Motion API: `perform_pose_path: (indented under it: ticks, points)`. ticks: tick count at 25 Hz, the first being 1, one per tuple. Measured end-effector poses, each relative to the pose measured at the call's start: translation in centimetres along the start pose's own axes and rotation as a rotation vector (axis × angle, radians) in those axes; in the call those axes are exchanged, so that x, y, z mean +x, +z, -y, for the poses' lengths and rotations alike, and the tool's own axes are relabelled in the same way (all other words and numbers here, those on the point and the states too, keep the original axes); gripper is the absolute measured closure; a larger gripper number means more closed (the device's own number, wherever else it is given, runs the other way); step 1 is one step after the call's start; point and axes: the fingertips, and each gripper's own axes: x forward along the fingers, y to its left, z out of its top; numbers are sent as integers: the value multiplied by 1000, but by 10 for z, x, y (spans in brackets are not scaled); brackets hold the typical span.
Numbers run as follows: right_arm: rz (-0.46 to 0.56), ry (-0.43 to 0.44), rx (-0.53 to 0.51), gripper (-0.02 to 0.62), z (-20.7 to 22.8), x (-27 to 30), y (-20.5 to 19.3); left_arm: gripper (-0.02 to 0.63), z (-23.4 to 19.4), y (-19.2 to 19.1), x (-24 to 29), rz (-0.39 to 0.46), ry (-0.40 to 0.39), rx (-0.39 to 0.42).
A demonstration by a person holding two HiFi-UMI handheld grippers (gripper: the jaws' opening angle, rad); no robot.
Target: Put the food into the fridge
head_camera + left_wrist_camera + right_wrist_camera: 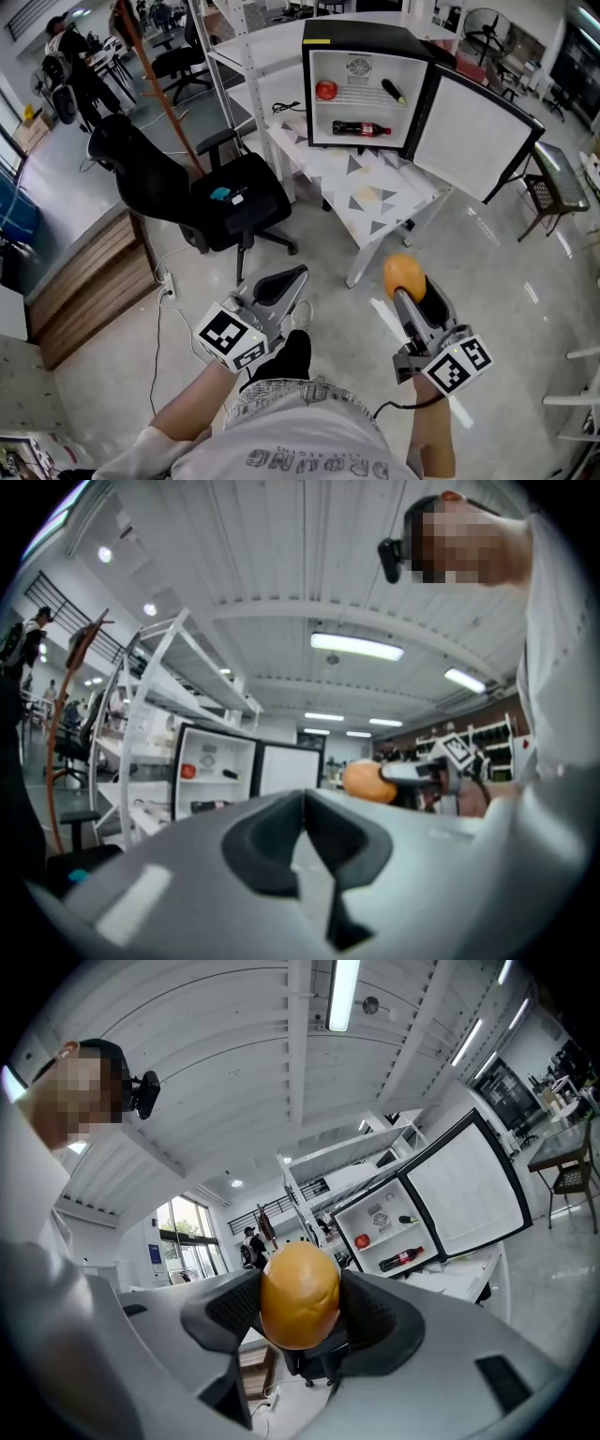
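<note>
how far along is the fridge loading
Done: a red fruit, a dark item and a bottle sit in the open fridge. In hand: the right gripper holds an orange; the left gripper is shut, empty. Remaining: carry the orange to the fridge.

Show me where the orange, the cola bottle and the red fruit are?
orange (299, 1295), right gripper view, middle of its skin
cola bottle (362, 128), head view, middle of its dark body
red fruit (325, 90), head view, its centre

The head view looks down from high up; the fridge (366, 89) is far ahead. Each gripper view sits low, close behind its jaws, tilted up. All three see the fridge.
</note>
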Motion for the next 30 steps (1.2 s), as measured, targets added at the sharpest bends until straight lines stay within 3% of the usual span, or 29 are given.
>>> perform_pose_path:
  ticks: [30]
  points:
    - [-48, -83, 49, 331, 102, 214, 22, 597, -205, -9, 136, -60, -75, -64]
